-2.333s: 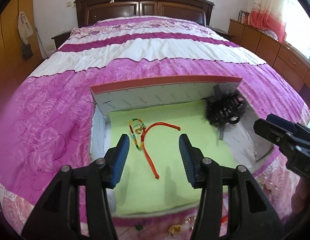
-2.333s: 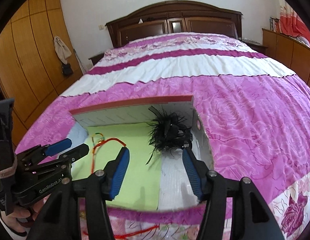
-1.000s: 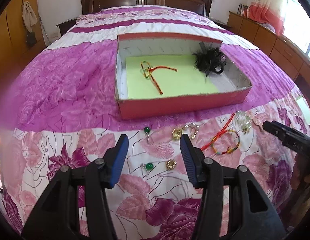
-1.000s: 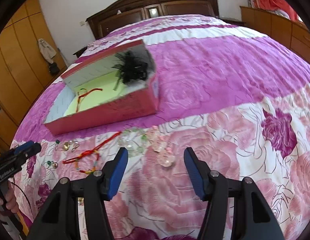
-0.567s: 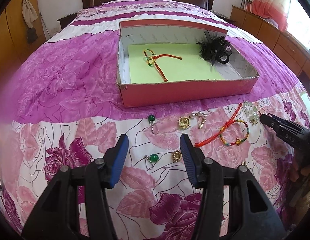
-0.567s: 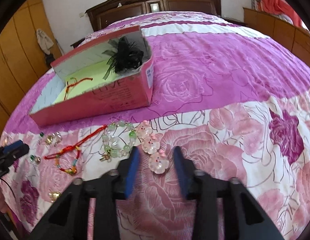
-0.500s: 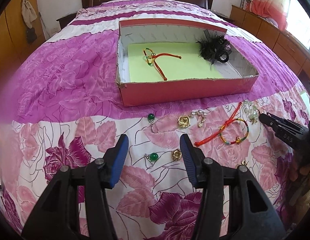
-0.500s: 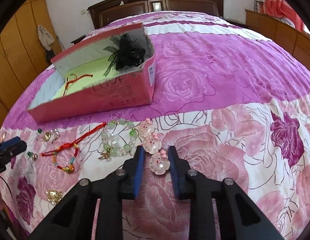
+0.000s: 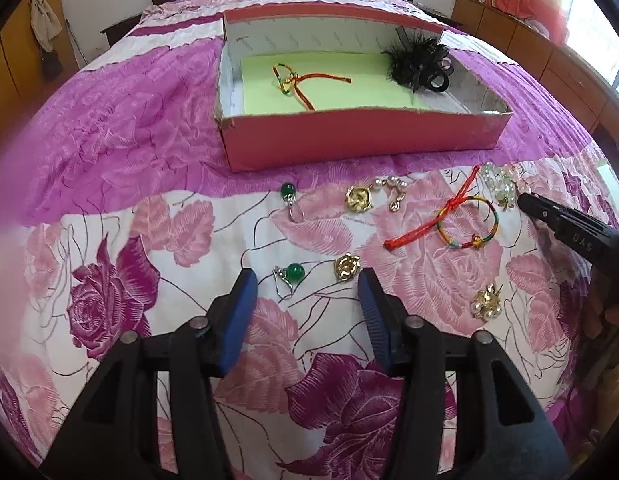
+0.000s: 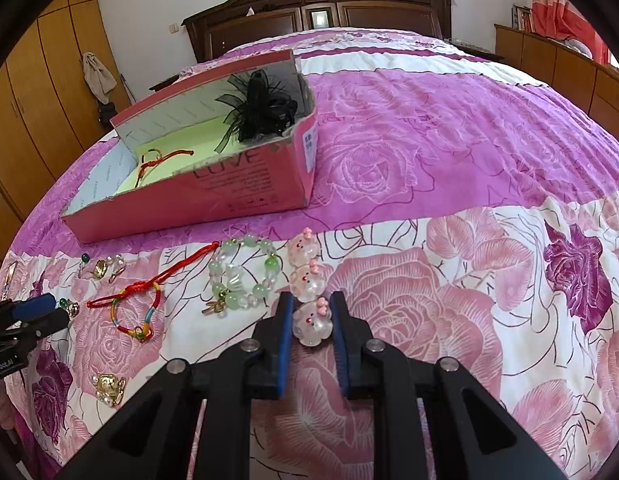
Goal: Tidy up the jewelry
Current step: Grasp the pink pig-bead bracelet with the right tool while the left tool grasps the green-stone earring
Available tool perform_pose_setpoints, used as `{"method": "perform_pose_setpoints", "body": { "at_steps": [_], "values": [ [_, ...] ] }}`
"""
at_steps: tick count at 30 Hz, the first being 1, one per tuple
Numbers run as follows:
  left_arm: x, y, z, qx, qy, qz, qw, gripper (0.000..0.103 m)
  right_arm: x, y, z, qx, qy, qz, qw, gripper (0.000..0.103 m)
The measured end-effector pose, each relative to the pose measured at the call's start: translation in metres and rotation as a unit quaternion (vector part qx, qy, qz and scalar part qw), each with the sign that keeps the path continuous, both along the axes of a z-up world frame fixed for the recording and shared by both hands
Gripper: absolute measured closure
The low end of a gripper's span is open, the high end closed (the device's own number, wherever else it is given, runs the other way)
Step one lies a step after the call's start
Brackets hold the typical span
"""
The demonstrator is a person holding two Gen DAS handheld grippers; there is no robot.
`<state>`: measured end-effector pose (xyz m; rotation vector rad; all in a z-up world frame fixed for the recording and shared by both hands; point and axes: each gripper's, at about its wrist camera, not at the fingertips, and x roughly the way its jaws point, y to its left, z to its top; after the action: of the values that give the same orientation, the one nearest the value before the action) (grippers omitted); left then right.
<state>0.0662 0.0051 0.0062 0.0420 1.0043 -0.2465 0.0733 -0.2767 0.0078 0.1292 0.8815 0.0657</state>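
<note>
Holding a red cord bracelet [image 9: 293, 80] and black feather clip [image 9: 421, 62], the box [image 9: 365, 136] sits beyond; right gripper [image 10: 311, 318] closing on pink bead [image 10: 312, 322], left gripper [image 9: 307, 292] half-open, empty.

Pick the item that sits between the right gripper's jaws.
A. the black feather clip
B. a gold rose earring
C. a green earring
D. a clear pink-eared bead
D: in the right wrist view the right gripper is closing its jaws around the clear pink-eared bead, the nearest of a string of three on the bedspread.
</note>
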Motion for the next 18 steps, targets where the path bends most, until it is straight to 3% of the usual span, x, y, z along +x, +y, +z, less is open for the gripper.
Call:
{"method": "perform_pose_setpoints", "body": {
  "at_steps": [5,13,18],
  "values": [
    [0.002,0.006,-0.001,-0.009,-0.001,0.006,0.9999,0.073,0.000,-0.002,-0.001,0.006,0.000,0.000,1.000,0.083],
    [0.002,0.010,0.001,-0.015,-0.005,0.002,0.9999,0.081,0.000,-0.002,-0.001,0.007,0.000,-0.001,1.000,0.083],
    [0.004,0.012,-0.004,-0.001,-0.006,0.005,1.0000,0.094,0.000,-0.002,-0.002,0.007,0.000,-0.001,1.000,0.083]
  ]
}}
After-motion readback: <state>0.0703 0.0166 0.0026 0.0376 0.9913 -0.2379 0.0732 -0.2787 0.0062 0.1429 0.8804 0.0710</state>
